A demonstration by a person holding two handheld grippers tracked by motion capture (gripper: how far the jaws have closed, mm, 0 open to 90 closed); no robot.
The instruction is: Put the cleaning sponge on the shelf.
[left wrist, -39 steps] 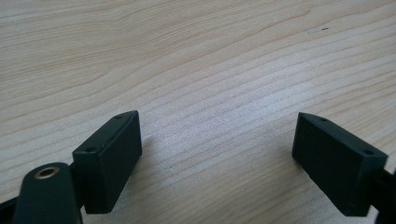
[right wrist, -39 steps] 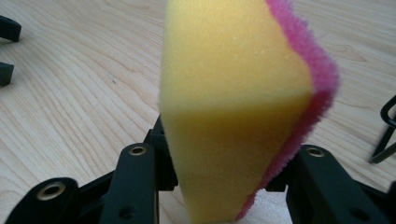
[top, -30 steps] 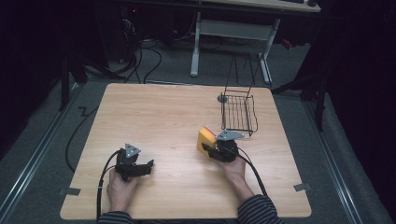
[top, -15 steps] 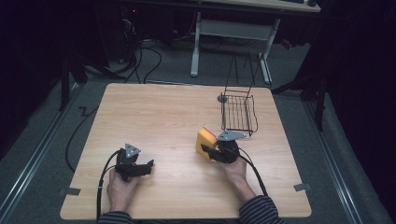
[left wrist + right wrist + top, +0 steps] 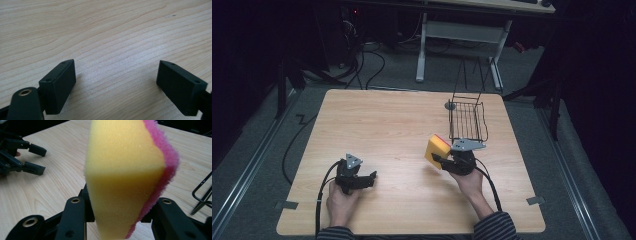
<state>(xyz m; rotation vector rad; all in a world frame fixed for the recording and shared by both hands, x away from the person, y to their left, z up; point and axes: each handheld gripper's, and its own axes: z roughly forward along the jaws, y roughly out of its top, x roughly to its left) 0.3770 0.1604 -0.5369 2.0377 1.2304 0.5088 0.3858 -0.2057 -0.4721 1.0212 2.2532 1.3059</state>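
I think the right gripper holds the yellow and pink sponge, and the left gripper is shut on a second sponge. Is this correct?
Not quite. The right gripper does hold the yellow and pink sponge, but the left gripper is open and holds nothing. The left gripper view shows its jaws standing wide apart over the bare wooden table.

Porous foam sponge (image 5: 125, 182), matt wooden table (image 5: 387, 125)

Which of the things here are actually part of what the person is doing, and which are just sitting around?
Part of the job:
- sponge, yellow with a pink side, clamped in the right gripper
- wire basket, close beside it, probably its destination

Just lying about:
- left gripper, open, resting over bare table
- small grey disc by the basket
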